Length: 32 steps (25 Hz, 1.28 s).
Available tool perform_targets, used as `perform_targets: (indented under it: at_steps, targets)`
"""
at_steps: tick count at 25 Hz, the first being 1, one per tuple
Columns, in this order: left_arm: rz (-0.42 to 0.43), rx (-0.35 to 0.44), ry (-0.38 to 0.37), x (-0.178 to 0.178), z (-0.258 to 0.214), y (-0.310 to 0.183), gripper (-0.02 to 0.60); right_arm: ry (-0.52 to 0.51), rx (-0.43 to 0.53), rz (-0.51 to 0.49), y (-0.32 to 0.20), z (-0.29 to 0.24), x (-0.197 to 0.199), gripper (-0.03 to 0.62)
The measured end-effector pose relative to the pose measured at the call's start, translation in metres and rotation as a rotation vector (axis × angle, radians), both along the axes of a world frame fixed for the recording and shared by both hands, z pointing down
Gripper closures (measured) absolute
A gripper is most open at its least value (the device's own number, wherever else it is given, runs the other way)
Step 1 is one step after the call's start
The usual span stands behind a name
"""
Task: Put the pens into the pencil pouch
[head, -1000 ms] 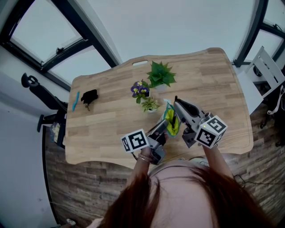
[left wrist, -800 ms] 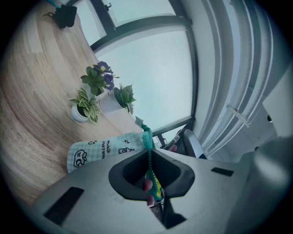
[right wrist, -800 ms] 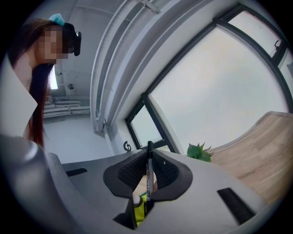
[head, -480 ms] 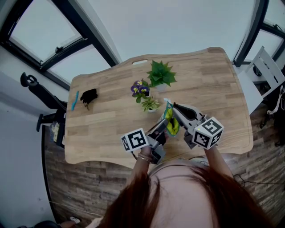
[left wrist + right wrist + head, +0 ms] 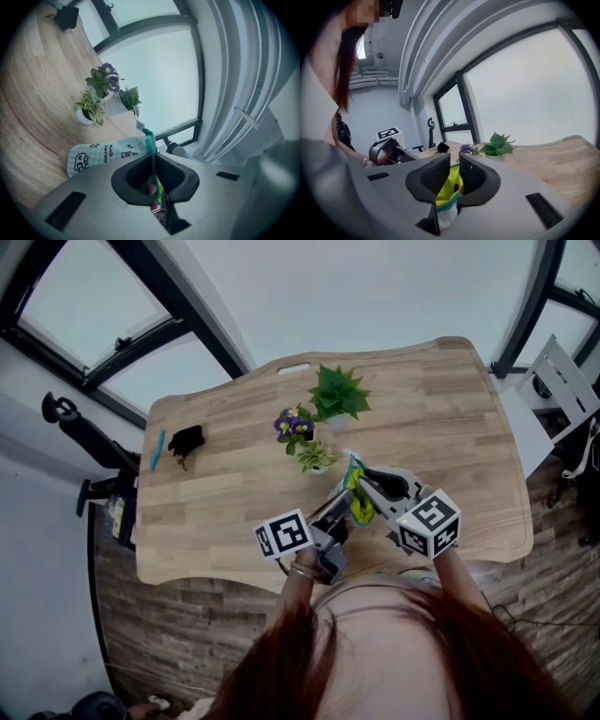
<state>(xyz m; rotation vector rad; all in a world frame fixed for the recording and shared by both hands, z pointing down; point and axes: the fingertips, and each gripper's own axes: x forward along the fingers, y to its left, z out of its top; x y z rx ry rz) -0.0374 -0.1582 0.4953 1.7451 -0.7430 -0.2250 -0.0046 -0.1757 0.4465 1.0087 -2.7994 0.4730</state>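
**Pencil pouch [image 5: 364, 510] clamped by the left gripper [image 5: 345, 505], right gripper [image 5: 364, 476] at its mouth**

In the head view the pouch is over the wooden table [image 5: 450, 418], close to the table's 6 o'clock edge. It is at about 5 o'clock from the small striped-leaf plant [image 5: 316, 457]. Its mouth gapes and shows a yellow-green lining [image 5: 449, 187].

The left gripper reaches in from 7 o'clock. In the left gripper view its jaws are pressed together on the pouch's teal zipper edge [image 5: 151, 145]. The pale checked body of the pouch trails off toward 9 o'clock.

The right gripper comes in from 4 o'clock, its tips at the open mouth. In the right gripper view its jaws stand a narrow slit apart, and the lining fills the slit. A small dark and reddish mark low in the slit is too small to name. Whether the pads pinch anything there cannot be told.

A purple-flowered plant [image 5: 295, 425] stands at 11 o'clock from the striped-leaf plant, and a green leafy plant [image 5: 337, 395] at 1 o'clock. At the table's 9 o'clock end a blue pen [image 5: 157, 451] lies just beside a small black object [image 5: 187, 442], well apart from the pouch.
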Motion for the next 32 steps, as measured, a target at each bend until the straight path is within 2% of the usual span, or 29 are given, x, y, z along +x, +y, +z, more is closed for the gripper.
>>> perform_targets:
  at_steps: [4, 11, 16, 26, 32]
  targets:
    - [-0.006, -0.003, -0.001, -0.001, 0.001, 0.0, 0.565, -0.011, -0.012, 0.0, 0.001, -0.001, 0.001, 0.556]
    - [-0.023, 0.002, -0.013, -0.006, 0.002, -0.001, 0.565, -0.026, 0.032, 0.053, -0.006, -0.019, 0.02, 0.556]
    - [-0.032, 0.003, -0.021, -0.01, 0.002, -0.001, 0.565, 0.027, 0.063, 0.07, -0.009, -0.019, 0.033, 0.559]
    - [-0.053, 0.003, -0.022, -0.016, 0.002, 0.003, 0.565, 0.096, 0.056, 0.079, -0.014, -0.005, 0.048, 0.583]
    - [-0.051, 0.006, -0.018, -0.018, 0.001, 0.007, 0.565, 0.227, 0.059, 0.05, -0.016, 0.018, 0.051, 0.583]
